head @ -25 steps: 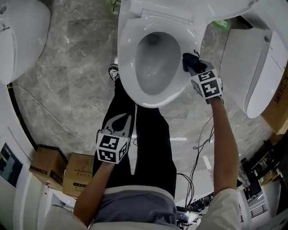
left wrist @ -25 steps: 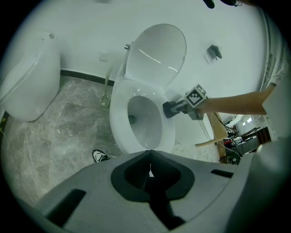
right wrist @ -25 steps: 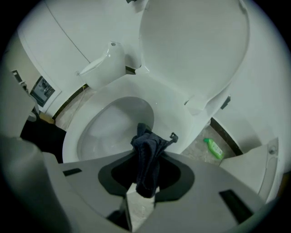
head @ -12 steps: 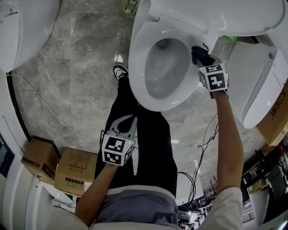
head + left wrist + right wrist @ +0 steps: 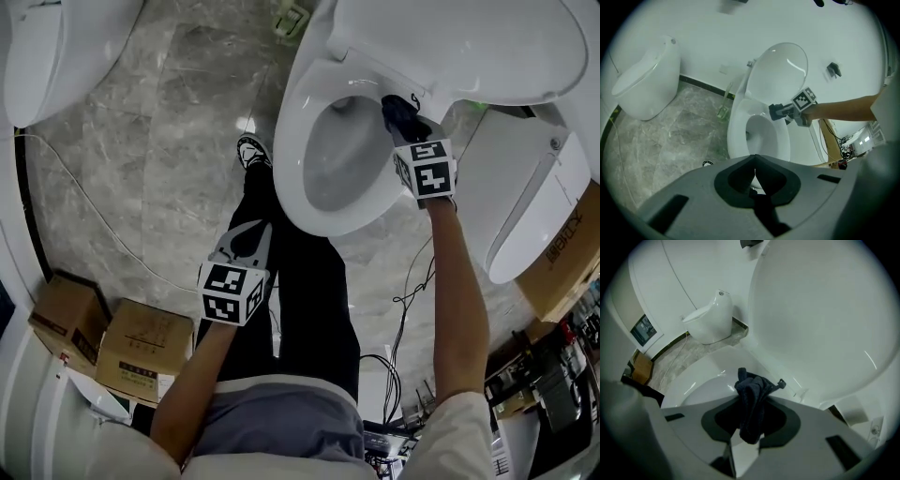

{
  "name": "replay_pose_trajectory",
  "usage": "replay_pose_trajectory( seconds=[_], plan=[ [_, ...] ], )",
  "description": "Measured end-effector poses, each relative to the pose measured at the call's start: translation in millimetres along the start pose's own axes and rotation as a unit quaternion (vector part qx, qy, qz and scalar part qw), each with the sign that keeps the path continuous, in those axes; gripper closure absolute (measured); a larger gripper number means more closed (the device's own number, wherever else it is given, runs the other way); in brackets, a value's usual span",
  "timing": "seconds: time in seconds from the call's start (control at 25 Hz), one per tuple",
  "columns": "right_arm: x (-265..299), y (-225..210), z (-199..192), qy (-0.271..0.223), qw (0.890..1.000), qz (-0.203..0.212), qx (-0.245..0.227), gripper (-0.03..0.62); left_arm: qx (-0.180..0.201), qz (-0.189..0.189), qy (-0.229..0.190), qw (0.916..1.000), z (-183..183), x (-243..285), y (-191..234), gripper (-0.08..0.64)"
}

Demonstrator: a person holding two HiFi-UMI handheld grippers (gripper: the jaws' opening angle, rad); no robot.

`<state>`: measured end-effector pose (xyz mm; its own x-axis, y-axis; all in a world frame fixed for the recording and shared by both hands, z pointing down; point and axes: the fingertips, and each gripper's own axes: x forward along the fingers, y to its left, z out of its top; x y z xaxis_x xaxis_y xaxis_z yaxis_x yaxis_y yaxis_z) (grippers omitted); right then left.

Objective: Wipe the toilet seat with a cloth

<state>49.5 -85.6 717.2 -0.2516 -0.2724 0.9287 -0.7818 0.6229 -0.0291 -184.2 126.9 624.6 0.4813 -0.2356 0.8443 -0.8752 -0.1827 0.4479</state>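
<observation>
Looking down through the head view, I have the right tool (image 5: 409, 129) clamped on the dark cloth (image 5: 397, 109). The cloth is bunched just ahead of the tool's tip and appears to rest on the back right of the toilet seat (image 5: 292, 164), close under the raised lid (image 5: 469, 47). The left tool (image 5: 251, 242) hangs over my trouser leg (image 5: 305, 309), well apart from the seat. I judge it has no job in this stroke but to be out of the way.

In the left gripper view, that tool's jaws are pressed together with nothing between them. Beyond its tip the seat ring shows whole, with the right tool and cloth at its far right side.

In the right gripper view, the cloth is pinched between the jaws and its loose folds stand out past the tip, over the white rim. To wipe well I'd press so the cloth, not the hard tips, meets the seat. I'd then drag along the ring's curve in one unbroken sweep rather than dabbing. The corner beneath the lid looks tight, so I'd ease round it slowly to avoid knocking the lid. The pinch looks narrow, and a snag could pull the cloth free.
</observation>
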Motion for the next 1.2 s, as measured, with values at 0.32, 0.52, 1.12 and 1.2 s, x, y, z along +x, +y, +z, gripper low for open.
replay_pose_trajectory(
  seconds=[0.32,0.52,1.12,1.2],
  plan=[
    [-64,21,12,-0.060,0.997,-0.005,0.056,0.508,0.036,0.006,-0.048,0.9982,63,-29,-28,0.551],
    [-118,36,11,-0.090,0.992,-0.002,0.083,0.508,0.069,0.001,-0.073,0.9950,99,-57,-56,0.551],
    [-326,49,21,-0.219,0.971,-0.010,0.094,0.508,0.137,-0.021,-0.193,0.9713,174,-177,-145,0.551],
    [-355,47,17,-0.241,0.965,-0.018,0.107,0.508,0.145,-0.031,-0.208,0.9668,175,-188,-169,0.551]
  ],
)
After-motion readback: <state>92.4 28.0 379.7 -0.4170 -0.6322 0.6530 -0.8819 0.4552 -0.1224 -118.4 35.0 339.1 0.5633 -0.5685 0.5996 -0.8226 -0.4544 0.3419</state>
